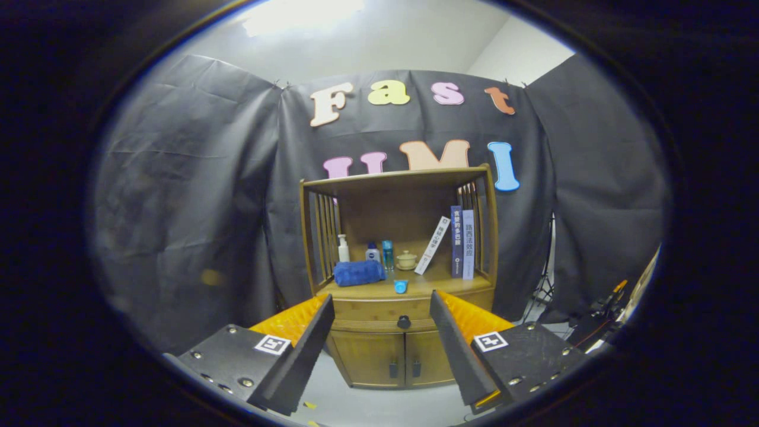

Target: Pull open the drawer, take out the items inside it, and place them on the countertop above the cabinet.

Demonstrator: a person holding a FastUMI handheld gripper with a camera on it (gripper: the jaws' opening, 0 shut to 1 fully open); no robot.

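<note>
Your gripper point(382, 332) hung wide apart and held nothing, its fingers framing the wooden cabinet point(391, 356) well beyond them. Left to right on the worktop point(427, 286): a rolled blue towel point(359, 273), then a small blue cup point(401, 287) near the front edge. The drawer point(385, 309) sat shut, its dark knob point(404, 322) dead ahead between your fingers.

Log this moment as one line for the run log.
gripper: open, short of cabinet | drawer: closed, knob between fingers | countertop: blue towel, bottles, cup, books
</note>
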